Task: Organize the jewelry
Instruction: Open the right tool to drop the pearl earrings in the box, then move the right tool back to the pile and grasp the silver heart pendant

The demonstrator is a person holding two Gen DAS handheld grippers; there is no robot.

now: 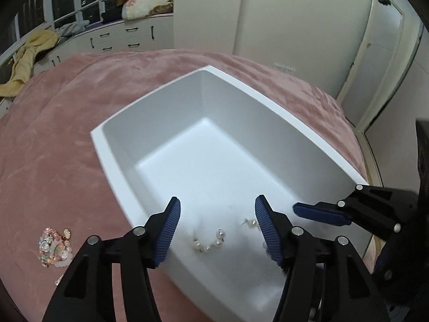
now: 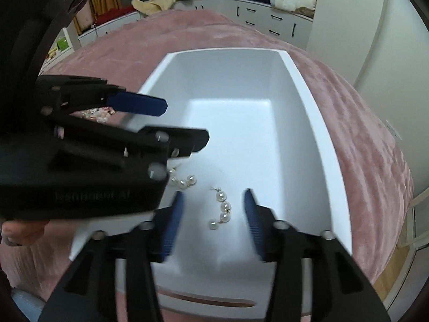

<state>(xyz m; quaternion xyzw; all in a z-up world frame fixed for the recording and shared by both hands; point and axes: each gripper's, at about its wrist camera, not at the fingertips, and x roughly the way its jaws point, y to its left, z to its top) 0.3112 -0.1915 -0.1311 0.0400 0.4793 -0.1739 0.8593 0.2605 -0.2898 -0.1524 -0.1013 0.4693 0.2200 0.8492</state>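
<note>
**Both grippers released over the white box**

The left gripper (image 1: 217,228) hides part of one pearl earring (image 2: 185,181); the other pearl earring (image 2: 222,209) lies clear on the box floor, between the right gripper (image 2: 213,222) fingers, untouched. Both jaws stand apart, holding nothing. The white box (image 1: 150,99) sits on a pink blanket (image 1: 67,123), loose jewelry pile (image 1: 56,244) beside it; white drawers (image 1: 126,37) line the blurred window wall
</note>
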